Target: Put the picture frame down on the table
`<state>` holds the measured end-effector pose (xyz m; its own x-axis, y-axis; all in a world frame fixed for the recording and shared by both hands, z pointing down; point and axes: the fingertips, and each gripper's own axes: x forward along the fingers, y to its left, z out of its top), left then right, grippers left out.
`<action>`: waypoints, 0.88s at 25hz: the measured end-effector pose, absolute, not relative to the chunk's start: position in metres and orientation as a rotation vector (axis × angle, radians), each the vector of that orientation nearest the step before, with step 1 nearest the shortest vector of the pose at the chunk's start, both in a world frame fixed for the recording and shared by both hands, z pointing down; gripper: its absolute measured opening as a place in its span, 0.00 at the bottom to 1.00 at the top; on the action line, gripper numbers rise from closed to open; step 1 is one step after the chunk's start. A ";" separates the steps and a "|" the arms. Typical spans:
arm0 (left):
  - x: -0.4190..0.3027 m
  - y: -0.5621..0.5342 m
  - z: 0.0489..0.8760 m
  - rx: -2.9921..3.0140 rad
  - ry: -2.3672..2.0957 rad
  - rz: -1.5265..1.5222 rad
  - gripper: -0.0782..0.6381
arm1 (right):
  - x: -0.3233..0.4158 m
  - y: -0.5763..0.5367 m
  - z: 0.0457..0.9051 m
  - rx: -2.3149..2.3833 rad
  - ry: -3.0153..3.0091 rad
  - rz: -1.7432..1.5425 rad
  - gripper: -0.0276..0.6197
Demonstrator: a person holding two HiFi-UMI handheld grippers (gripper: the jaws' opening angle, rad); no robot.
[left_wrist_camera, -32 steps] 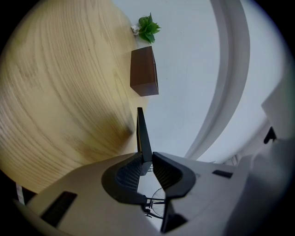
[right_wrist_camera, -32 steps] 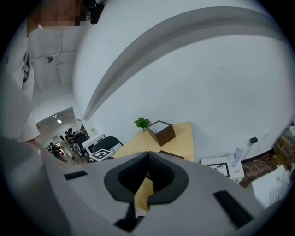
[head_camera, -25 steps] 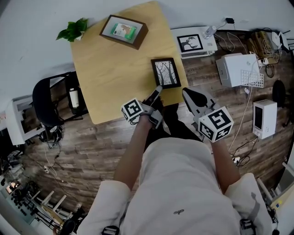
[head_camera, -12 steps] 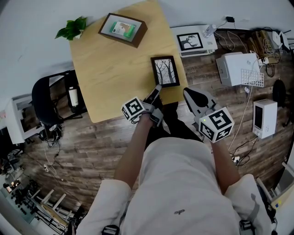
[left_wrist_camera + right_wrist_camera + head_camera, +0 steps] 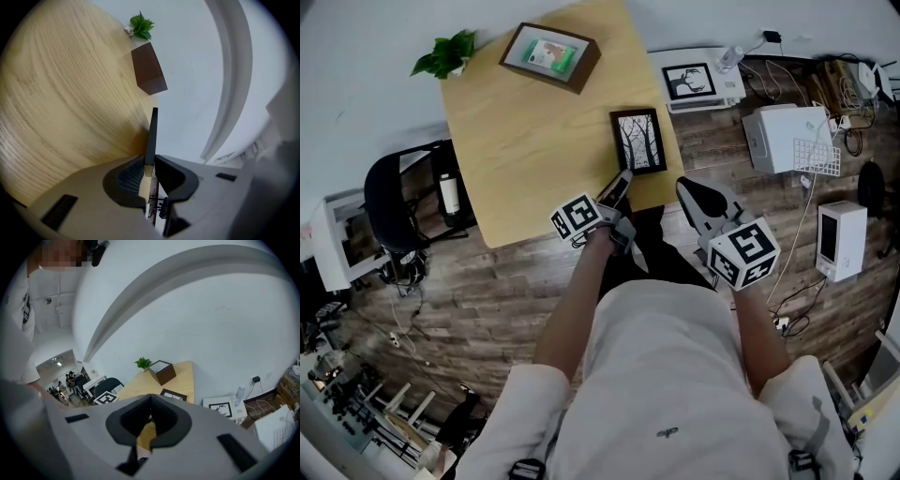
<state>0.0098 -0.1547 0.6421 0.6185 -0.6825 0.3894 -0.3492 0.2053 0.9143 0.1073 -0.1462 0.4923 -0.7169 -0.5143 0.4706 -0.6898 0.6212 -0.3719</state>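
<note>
A black picture frame point(image 5: 638, 141) with a tree print lies about flat at the front right corner of the wooden table point(image 5: 525, 141). My left gripper point(image 5: 622, 183) is shut on its near edge. In the left gripper view the frame point(image 5: 152, 131) shows edge-on between the pads of the left gripper point(image 5: 149, 161), close over the table top point(image 5: 61, 93); I cannot tell whether it touches. My right gripper point(image 5: 689, 192) hangs off the table's near right edge. Its jaws point(image 5: 150, 416) are shut with nothing in them, and the frame point(image 5: 173, 395) lies ahead of it.
A brown box frame point(image 5: 549, 56) and a small green plant point(image 5: 448, 54) stand at the table's far edge. A low white shelf point(image 5: 689, 82) with another picture is to the right, white boxes point(image 5: 783, 141) beyond it. A black chair point(image 5: 389, 202) stands left of the table.
The left gripper and the frame have shifted slightly farther over the table. The right gripper has hardly moved.
</note>
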 end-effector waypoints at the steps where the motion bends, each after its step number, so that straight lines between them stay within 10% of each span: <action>1: 0.009 -0.155 0.643 1.405 -0.951 -0.280 0.20 | 0.107 -0.147 0.493 0.970 -2.529 0.777 0.04; 22: -0.007 -0.157 0.658 1.475 -1.166 -0.063 0.21 | 0.104 -0.142 0.494 0.956 -2.525 0.777 0.04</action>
